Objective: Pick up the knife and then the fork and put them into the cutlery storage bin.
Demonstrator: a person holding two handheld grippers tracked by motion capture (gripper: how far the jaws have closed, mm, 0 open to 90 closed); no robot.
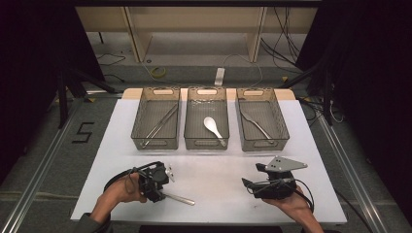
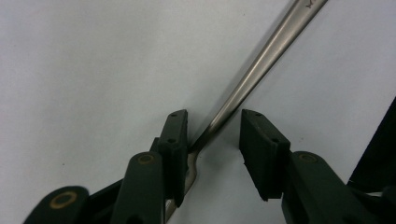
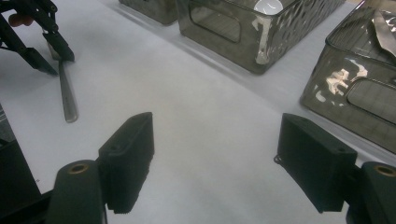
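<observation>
A metal utensil (image 1: 180,198) lies flat on the white table (image 1: 218,165) near the front left; its working end is hidden under my left gripper (image 1: 159,192). In the left gripper view its handle (image 2: 261,65) runs between the jaws of my left gripper (image 2: 212,122). One pad is right beside the handle and the other stands clear, so the jaws do not clamp it. My right gripper (image 1: 251,175) rests at the front right, held in a hand. Its jaws (image 3: 215,126) are wide open over bare table. From there the utensil (image 3: 67,95) and left gripper (image 3: 51,51) appear at the upper left.
Three grey mesh baskets stand in a row at the back. The left basket (image 1: 156,144) holds long metal tongs (image 1: 160,124), the middle basket (image 1: 206,144) a white spoon (image 1: 214,126), the right basket (image 1: 265,144) a metal utensil (image 1: 255,124). The table's front edge lies close behind both hands.
</observation>
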